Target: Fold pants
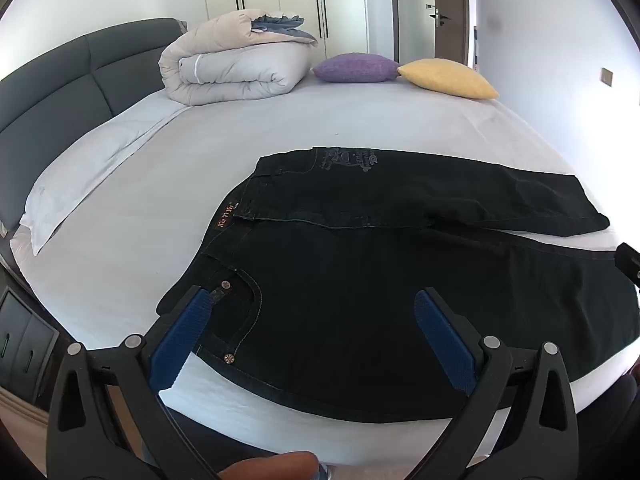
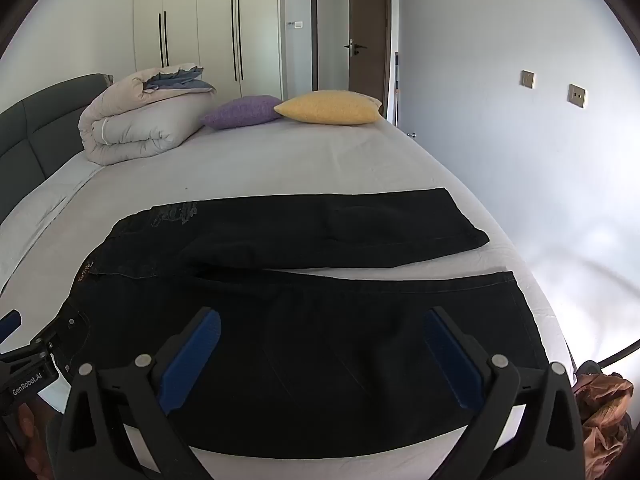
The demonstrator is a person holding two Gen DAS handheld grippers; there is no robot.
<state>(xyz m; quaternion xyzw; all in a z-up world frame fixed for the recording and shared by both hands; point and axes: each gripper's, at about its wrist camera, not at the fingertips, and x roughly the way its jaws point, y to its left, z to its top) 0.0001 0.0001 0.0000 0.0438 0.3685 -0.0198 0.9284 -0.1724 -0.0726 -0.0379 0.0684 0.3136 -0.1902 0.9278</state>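
Left wrist view showed a pair of black pants (image 1: 360,280) spread flat on a bed (image 1: 240,152), the two legs lying side by side with a narrow wedge of sheet between them. The left gripper (image 1: 316,300) hovered over the near waist corner, its fingers (image 1: 188,332) spread wide apart and holding nothing, one blue pad just above the riveted front pocket (image 1: 236,308). Seen from the right wrist, the right gripper (image 2: 320,320) hung over the near leg ahead of its own fingers (image 2: 452,352), which were likewise wide apart and empty, with the hem (image 2: 516,292) lying beyond the right-hand pad. A rolled duvet (image 1: 236,64), a purple cushion (image 1: 356,67) and a yellow cushion (image 1: 448,78) sat well beyond the fingertips at the far side of the bed.

By the look of things, no fold had yet been made, and the likely first step was to lay the near leg over the far one. Doing that cleanly would call for each gripper to pinch the near edge of the cloth, one at the waistband and one close to the hem, taking both layers of denim. Lifting both ends together and carrying them across evenly should keep the seams aligned and the heavy fabric from sagging or bunching in the middle.
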